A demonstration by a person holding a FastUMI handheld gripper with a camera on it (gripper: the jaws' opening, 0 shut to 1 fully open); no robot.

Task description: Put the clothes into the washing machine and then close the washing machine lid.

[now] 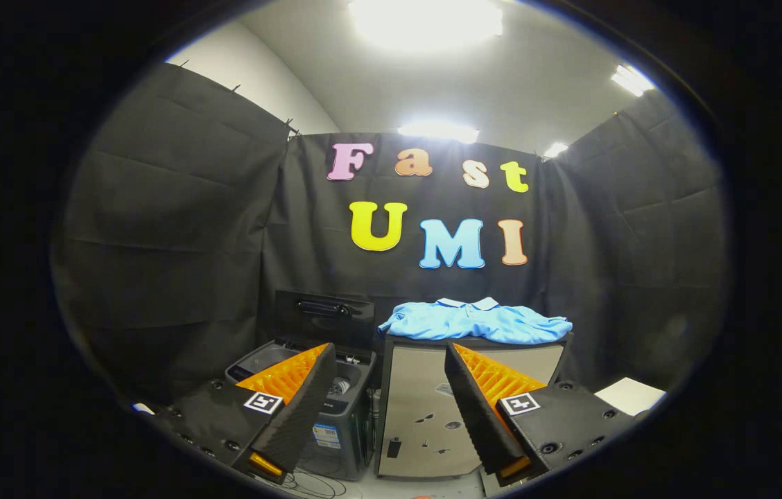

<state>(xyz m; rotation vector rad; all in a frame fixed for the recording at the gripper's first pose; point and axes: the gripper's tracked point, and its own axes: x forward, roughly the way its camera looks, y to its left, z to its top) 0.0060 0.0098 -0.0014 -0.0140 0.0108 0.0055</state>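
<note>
Beyond open, empty tongs (391, 360): blue shirt (478, 321) atop cabinet (426, 402); washer (322, 402) lid up.

The shirt (478, 321) is light blue with a white collar — the washing machine (335, 409) dark grey, its lid (325, 317) black.
</note>
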